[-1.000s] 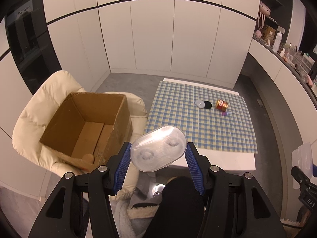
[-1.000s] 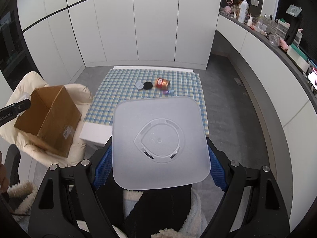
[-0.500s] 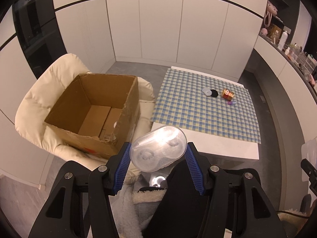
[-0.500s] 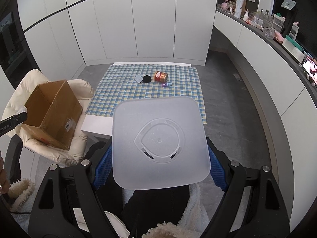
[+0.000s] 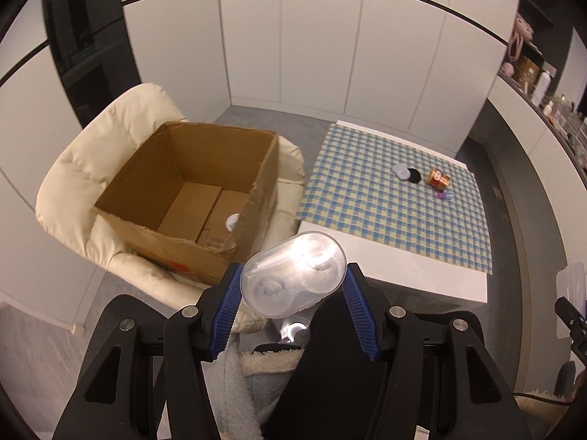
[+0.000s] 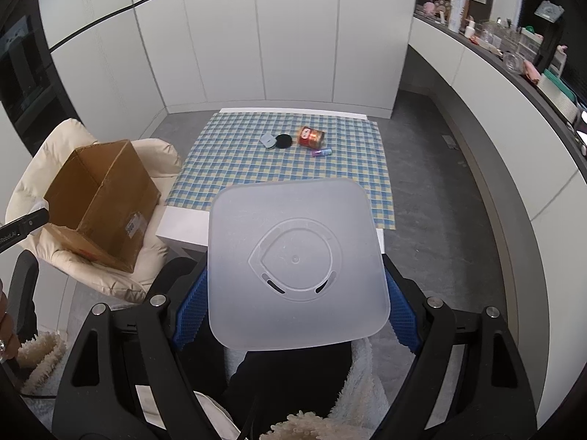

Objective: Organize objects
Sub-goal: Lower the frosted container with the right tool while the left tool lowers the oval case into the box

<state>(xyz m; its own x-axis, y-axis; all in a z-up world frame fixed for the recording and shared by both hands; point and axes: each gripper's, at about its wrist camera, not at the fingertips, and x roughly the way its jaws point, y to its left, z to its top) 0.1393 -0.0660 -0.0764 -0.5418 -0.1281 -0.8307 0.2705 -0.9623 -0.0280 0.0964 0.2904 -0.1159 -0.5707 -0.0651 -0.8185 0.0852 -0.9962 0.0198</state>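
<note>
My left gripper (image 5: 293,286) is shut on a clear oval plastic case (image 5: 293,273), held in the air just right of and in front of an open cardboard box (image 5: 198,198). My right gripper (image 6: 297,300) is shut on a frosted square plastic lid (image 6: 297,260), held above the near edge of the checked table (image 6: 227,168). On the table's far part lie a red-gold can (image 6: 311,136) on its side, a black disc (image 6: 283,141), a grey-blue pad (image 6: 268,140) and a small purple tube (image 6: 321,152).
The cardboard box (image 6: 99,198) sits on a cream armchair (image 5: 84,168) left of the table (image 5: 367,220). White cabinets close the back. A cluttered counter (image 6: 513,47) runs along the right. A person's dark lap and fleecy garment (image 6: 293,385) lie below both grippers.
The left gripper with the clear case has swung left, so the box's open inside now shows more fully. The right gripper and its lid have hardly moved.
</note>
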